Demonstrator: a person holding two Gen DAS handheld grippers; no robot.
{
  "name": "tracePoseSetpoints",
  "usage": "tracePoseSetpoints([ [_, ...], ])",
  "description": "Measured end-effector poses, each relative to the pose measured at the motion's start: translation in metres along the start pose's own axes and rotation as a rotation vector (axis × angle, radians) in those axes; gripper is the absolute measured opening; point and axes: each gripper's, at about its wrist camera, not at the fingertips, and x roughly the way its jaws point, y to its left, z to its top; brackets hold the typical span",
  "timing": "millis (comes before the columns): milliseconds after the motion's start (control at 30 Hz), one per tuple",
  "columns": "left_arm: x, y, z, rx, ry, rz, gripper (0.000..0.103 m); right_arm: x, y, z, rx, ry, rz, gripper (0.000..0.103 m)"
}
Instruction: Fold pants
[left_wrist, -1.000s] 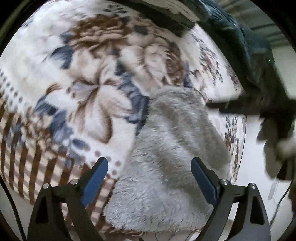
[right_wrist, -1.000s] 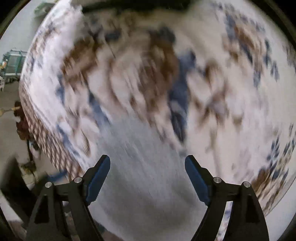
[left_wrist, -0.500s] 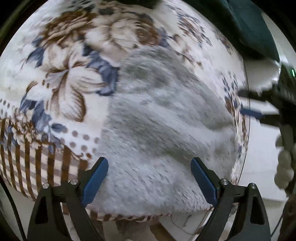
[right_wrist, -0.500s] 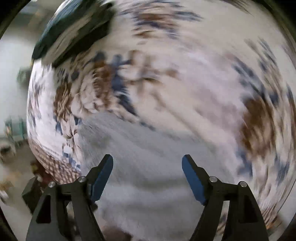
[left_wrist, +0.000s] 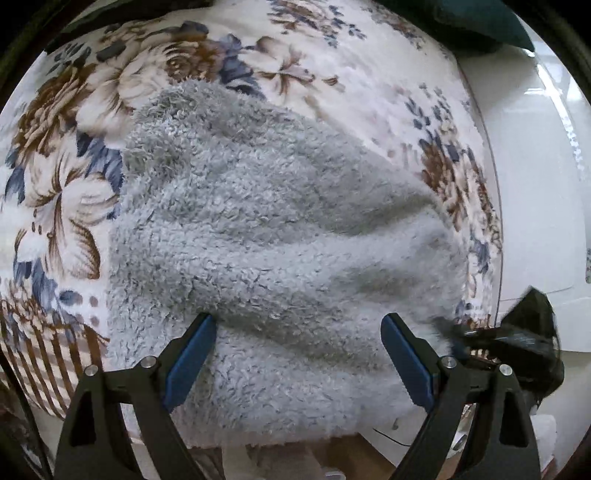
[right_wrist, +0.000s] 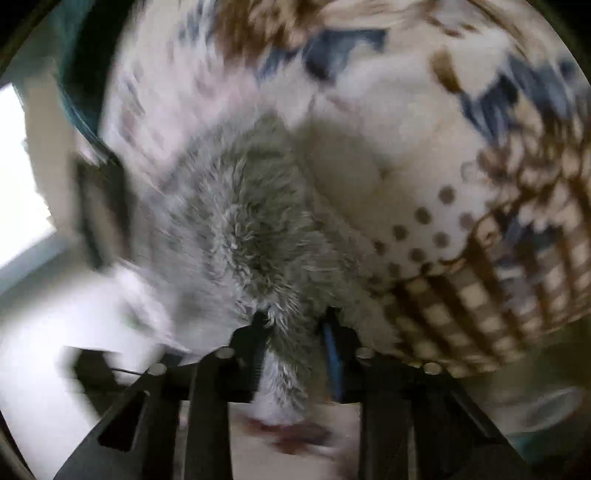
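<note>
Fuzzy grey pants (left_wrist: 280, 251) lie on the floral blanket (left_wrist: 66, 177), long axis running from the near edge up-left. Left gripper (left_wrist: 299, 354) spread wide w/ nothing in it, right gripper (right_wrist: 295, 332) pinching the pants' near edge.

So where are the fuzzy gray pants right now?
The gray pants lie on the flowery blanket near its edge, between the open left claw, with the right claw pinching their edge.

One pair of grey fleece pants (left_wrist: 280, 236), one floral blanket (left_wrist: 85, 122), two tongs (left_wrist: 299, 354) (right_wrist: 295, 332)
</note>
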Motion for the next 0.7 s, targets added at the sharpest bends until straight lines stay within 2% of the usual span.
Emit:
tracePoseSetpoints([
  [33, 0.002, 0.001, 0.001, -0.004, 0.008, 0.006, 0.091, -0.008, -0.014, 0.000, 0.050, -0.019, 0.094, 0.026],
  [67, 0.004, 0.001, 0.002, -0.007, 0.012, 0.007, 0.091, -0.012, -0.023, 0.001, 0.065, -0.023, 0.089, 0.026],
  [100, 0.003, 0.002, 0.001, -0.007, 0.014, 0.011, 0.091, -0.014, -0.029, 0.002, 0.062, -0.021, 0.018, 0.028],
  [133, 0.005, 0.000, 0.003, -0.003, 0.016, 0.020, 0.091, -0.015, -0.032, 0.005, 0.046, -0.011, -0.097, 0.032],
  [167, 0.006, -0.002, 0.004, 0.005, 0.018, 0.024, 0.091, -0.017, -0.032, 0.008, 0.031, -0.003, -0.169, 0.043],
  [200, 0.007, -0.005, 0.005, 0.020, 0.016, 0.035, 0.091, -0.021, -0.029, 0.010, 0.019, -0.009, -0.179, 0.052],
  [233, 0.008, -0.008, 0.006, 0.034, 0.013, 0.049, 0.091, -0.028, -0.014, 0.012, -0.027, -0.043, -0.188, 0.056],
  [300, 0.011, -0.011, 0.007, 0.047, 0.014, 0.058, 0.091, -0.040, 0.020, 0.018, -0.142, -0.103, -0.224, 0.074],
  [333, 0.012, -0.011, 0.007, 0.046, 0.016, 0.061, 0.091, -0.042, 0.044, 0.023, -0.229, -0.135, -0.248, 0.076],
  [400, 0.013, -0.009, 0.007, 0.034, 0.016, 0.062, 0.091, -0.032, 0.074, 0.036, -0.324, -0.133, -0.269, 0.076],
  [467, 0.013, -0.008, 0.008, 0.023, 0.015, 0.060, 0.091, -0.006, 0.097, 0.061, -0.365, -0.067, -0.293, 0.076],
  [500, 0.013, -0.007, 0.008, 0.018, 0.015, 0.059, 0.091, 0.004, 0.104, 0.075, -0.366, -0.035, -0.317, 0.073],
  [533, 0.013, -0.006, 0.009, 0.013, 0.014, 0.057, 0.091, 0.020, 0.111, 0.089, -0.388, 0.015, -0.322, 0.063],
  [567, 0.013, -0.006, 0.009, 0.013, 0.013, 0.057, 0.091, 0.033, 0.118, 0.092, -0.410, 0.038, -0.359, 0.035],
  [600, 0.012, -0.006, 0.008, 0.013, 0.011, 0.057, 0.091, 0.043, 0.126, 0.092, -0.436, 0.043, -0.418, 0.026],
  [633, 0.012, -0.005, 0.008, 0.013, 0.008, 0.056, 0.091, 0.049, 0.135, 0.091, -0.473, 0.021, -0.458, 0.021],
  [700, 0.013, -0.003, 0.007, 0.012, 0.008, 0.053, 0.091, 0.038, 0.146, 0.095, -0.475, -0.057, -0.440, 0.005],
])
